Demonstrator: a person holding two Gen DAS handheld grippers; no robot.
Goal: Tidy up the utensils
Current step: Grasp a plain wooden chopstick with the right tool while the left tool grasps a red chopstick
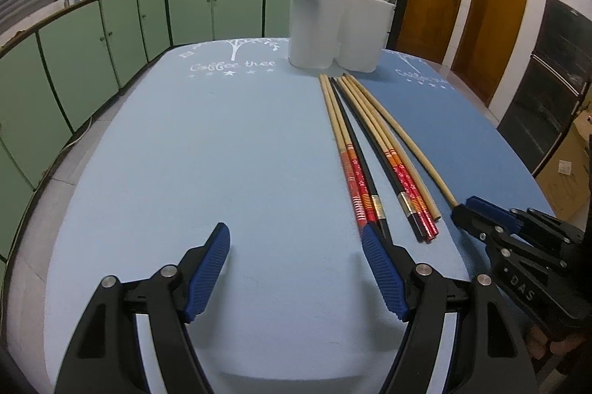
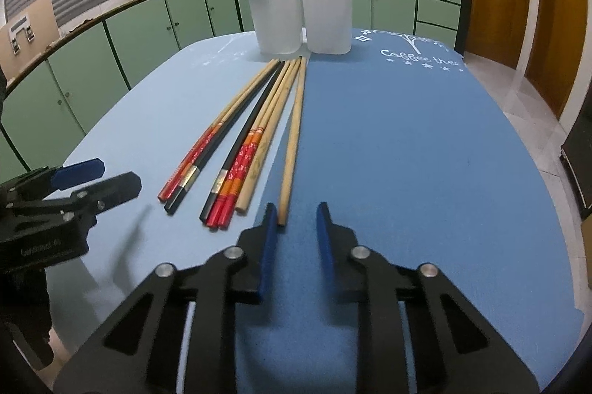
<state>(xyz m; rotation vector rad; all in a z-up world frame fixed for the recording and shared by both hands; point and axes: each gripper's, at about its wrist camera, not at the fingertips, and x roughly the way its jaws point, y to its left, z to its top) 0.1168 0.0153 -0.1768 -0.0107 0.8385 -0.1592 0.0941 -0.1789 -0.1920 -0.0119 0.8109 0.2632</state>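
Right wrist view: the right hand-held gripper (image 2: 296, 209) hovers part open and empty, its left finger just beside the plain chopstick (image 2: 292, 135). The left hand-held gripper (image 1: 296, 238) gapes wide, empty, near the red and black chopsticks (image 1: 364, 168) on the worktop (image 1: 207, 150). Closing off-centre would likely roll the round stick into its neighbours, short of the white holder (image 2: 299, 16).

Black linkage arms, silver pivot screws, ribbed blue jaws
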